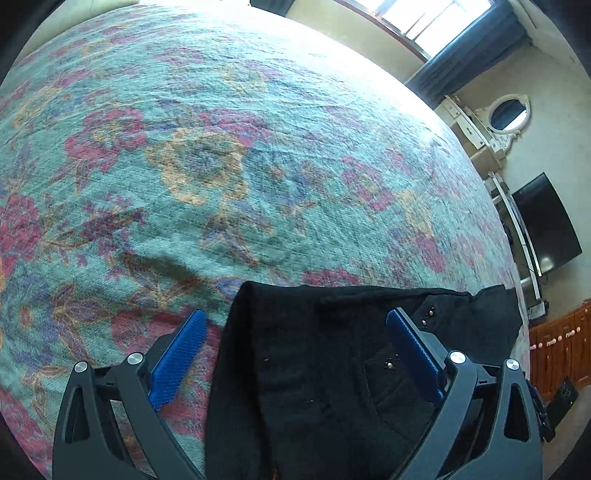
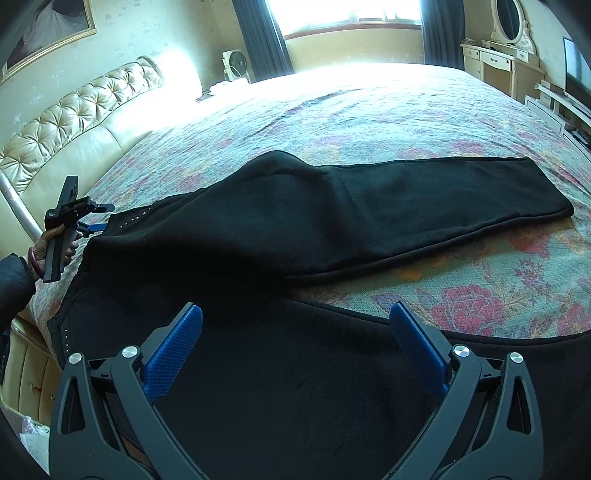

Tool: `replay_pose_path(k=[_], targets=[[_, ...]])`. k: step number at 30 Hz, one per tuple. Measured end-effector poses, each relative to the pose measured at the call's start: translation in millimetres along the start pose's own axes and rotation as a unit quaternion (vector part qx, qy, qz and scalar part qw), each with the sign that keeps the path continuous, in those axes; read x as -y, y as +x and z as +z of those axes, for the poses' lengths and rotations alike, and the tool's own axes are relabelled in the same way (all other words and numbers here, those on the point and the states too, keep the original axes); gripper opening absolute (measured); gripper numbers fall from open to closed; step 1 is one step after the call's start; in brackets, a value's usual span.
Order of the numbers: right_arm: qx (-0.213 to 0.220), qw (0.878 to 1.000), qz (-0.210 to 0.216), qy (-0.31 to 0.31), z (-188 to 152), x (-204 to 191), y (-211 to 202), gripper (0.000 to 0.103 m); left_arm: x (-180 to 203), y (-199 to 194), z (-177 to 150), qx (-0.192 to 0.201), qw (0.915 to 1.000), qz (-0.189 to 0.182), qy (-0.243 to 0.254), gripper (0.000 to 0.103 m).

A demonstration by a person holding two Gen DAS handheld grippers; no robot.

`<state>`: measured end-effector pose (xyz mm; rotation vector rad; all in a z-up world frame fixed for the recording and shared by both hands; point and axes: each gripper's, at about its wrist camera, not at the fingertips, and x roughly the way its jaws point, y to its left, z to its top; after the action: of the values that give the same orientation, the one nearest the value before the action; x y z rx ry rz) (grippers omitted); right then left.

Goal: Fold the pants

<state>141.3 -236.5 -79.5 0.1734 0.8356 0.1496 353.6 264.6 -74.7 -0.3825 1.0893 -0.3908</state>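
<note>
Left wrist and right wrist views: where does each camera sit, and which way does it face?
Left wrist: on the left gripper, open over the pants waistband, facing across the bedspread toward a window.
Right wrist: on the right gripper, open over one leg, facing the headboard; the left hand shows at the waistband.
Shared: the pants, bedspread, mirror.

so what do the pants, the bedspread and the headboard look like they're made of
Pants: soft matte black knit, likely fleece; fuzzy, no sheen, small metal studs.
Bedspread: woven floral textile, looks nubby and faded.
Headboard: glossy cream leather or imitation; button-tufted and shiny.
</note>
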Motion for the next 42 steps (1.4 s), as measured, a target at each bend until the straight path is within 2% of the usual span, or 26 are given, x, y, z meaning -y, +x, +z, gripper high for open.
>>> replay_pose_path(k=[1, 2, 3, 7, 10, 13, 15, 17, 19, 21, 22, 23, 24, 25, 27, 28, 29, 31, 32, 33, 35, 38, 42], targets=[[0.000, 1.000, 0.006, 0.002, 1.6, 0.9, 0.4, 0.101, 1.9, 2.2, -0.4, -0.004, 0.9999, -0.008, 0.006, 0.061], [-0.002, 1.000, 0.012, 0.003, 3.7, 2.0, 1.3, 0.101, 2.6, 4.6, -2.1, -0.011, 0.9999, 0.005, 0.009, 0.038], [-0.004, 1.000, 0.016, 0.002, 6.4, 3.7, 2.5, 0.101, 0.3, 7.7, -3.1, -0.014, 0.9998, 0.010, 0.008, 0.035], [-0.001, 0.999, 0.034, -0.033, 36.9, 11.5, 12.8, 0.101, -15.6, 6.0, -5.4, -0.007, 0.9991, -0.026, -0.034, 0.031], [0.001, 0.996, 0.052, -0.079, 86.3, 18.1, 34.1, 0.101, -21.3, 6.7, -5.8, -0.006, 0.9981, -0.035, -0.051, 0.031], [-0.024, 0.984, 0.097, -0.144, 141.1, 16.9, 72.7, 0.101, -19.2, 8.2, -4.7, -0.008, 0.9986, -0.026, -0.045, 0.031], [-0.058, 0.971, 0.131, -0.189, 167.6, 8.9, 103.5, 0.101, -14.7, 9.7, -3.7, -0.010, 0.9993, -0.016, -0.031, 0.033], [-0.086, 0.962, 0.141, -0.216, 185.0, -0.5, 134.9, 0.101, -8.7, 14.3, -2.7, -0.006, 0.9997, -0.007, -0.021, 0.033], [-0.125, 0.954, 0.168, -0.216, 193.5, -9.7, 164.4, 0.101, -8.6, 15.5, -2.6, -0.003, 0.9997, -0.009, -0.022, 0.034], [-0.167, 0.944, 0.185, -0.215, 192.6, -18.9, 191.3, 0.101, -10.1, 16.0, -1.6, 0.000, 0.9994, -0.018, -0.029, 0.040], [-0.195, 0.938, 0.189, -0.214, 188.4, -23.6, 202.9, 0.097, -10.2, 17.5, -0.5, 0.002, 0.9989, -0.027, -0.037, 0.043], [-0.229, 0.932, 0.189, -0.208, 183.9, -25.0, 214.2, 0.083, -11.0, 17.0, 0.4, 0.002, 0.9983, -0.036, -0.046, 0.048], [-0.257, 0.926, 0.193, -0.200, 179.0, -25.2, 220.5, 0.027, -10.2, 17.2, 1.0, 0.001, 0.9981, -0.034, -0.051, 0.048], [-0.253, 0.927, 0.189, -0.204, 175.2, -26.1, 216.7, 0.019, -7.4, 17.4, 1.7, 0.000, 0.9985, -0.025, -0.048, 0.047], [-0.221, 0.931, 0.183, -0.225, 169.2, -28.2, 194.7, 0.014, 3.2, 19.3, 0.9, -0.002, 0.9998, 0.014, -0.013, 0.032], [-0.197, 0.936, 0.179, -0.229, 166.9, -27.4, 179.1, 0.013, 5.7, 18.0, -0.8, -0.001, 0.9998, 0.018, -0.003, 0.030], [-0.167, 0.942, 0.175, -0.231, 164.7, -26.7, 159.4, 0.013, 5.6, 14.2, -1.9, 0.006, 1.0000, 0.006, -0.005, 0.023], [-0.104, 0.953, 0.162, -0.234, 160.3, -26.4, 116.0, 0.013, 6.5, -1.1, -4.9, 0.035, 0.9991, -0.021, -0.009, 0.019], [-0.074, 0.955, 0.154, -0.242, 154.9, -28.1, 91.1, 0.013, 8.1, -11.4, -7.6, 0.054, 0.9981, -0.031, -0.005, 0.005], [-0.046, 0.956, 0.149, -0.249, 145.9, -31.1, 65.8, 0.013, 8.7, -22.4, -11.1, 0.072, 0.9965, -0.042, -0.006, 0.006], [0.000, 0.952, 0.136, -0.273, 118.1, -38.6, 19.0, 0.014, 9.3, -43.0, -23.6, 0.093, 0.9914, -0.090, -0.015, 0.006], [0.045, 0.936, 0.099, -0.334, 55.4, -55.9, -32.8, 0.017, 16.7, -66.0, -52.5, 0.104, 0.9872, -0.120, -0.004, 0.006], [0.040, 0.920, 0.047, -0.387, -34.6, -74.1, -51.8, 0.017, 25.7, -76.5, -100.1, 0.094, 0.9856, -0.141, -0.002, 0.007]])
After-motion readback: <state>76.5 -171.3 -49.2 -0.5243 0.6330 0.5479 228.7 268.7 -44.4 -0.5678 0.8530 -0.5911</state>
